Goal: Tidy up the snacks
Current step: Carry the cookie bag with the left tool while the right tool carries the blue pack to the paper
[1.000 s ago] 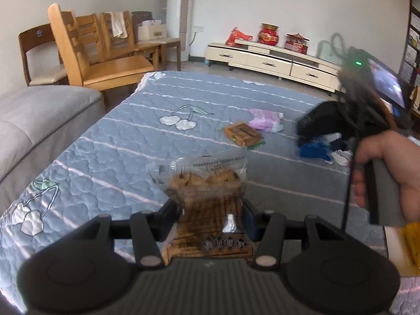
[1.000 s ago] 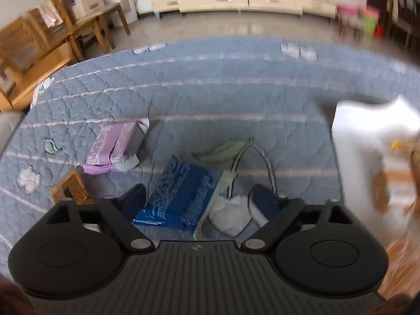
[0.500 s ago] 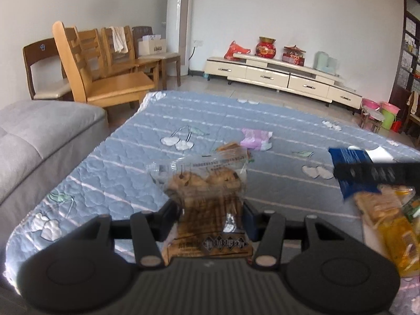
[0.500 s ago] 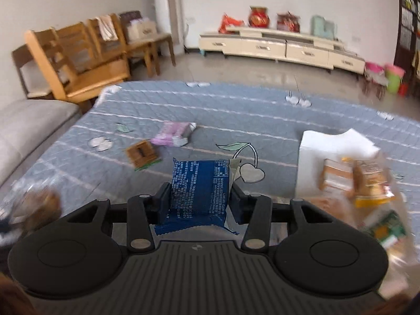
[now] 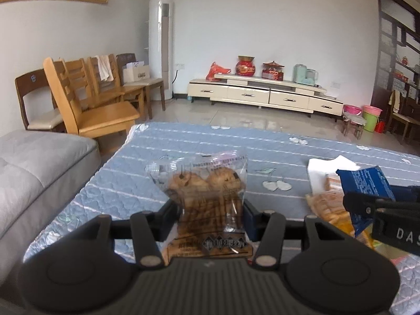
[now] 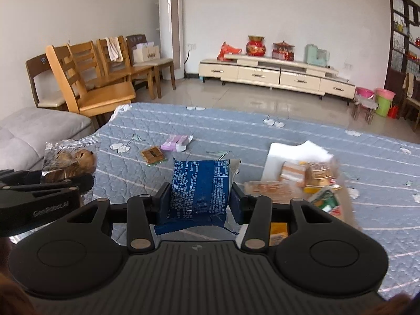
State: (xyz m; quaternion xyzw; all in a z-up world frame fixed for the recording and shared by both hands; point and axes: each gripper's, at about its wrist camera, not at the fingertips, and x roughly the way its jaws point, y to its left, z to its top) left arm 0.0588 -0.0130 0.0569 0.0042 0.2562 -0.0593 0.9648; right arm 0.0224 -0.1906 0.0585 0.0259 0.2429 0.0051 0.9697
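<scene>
Snacks: cookie bag clamped upright in left gripper, blue pack clamped in right gripper. Since half a second ago both grippers have lifted higher over the quilt, more room showing. Right of the right gripper, white box filled with snacks. Ahead-left of it, brown pack and pink pack lie loose on the quilt. Chairs and sofa far left.
</scene>
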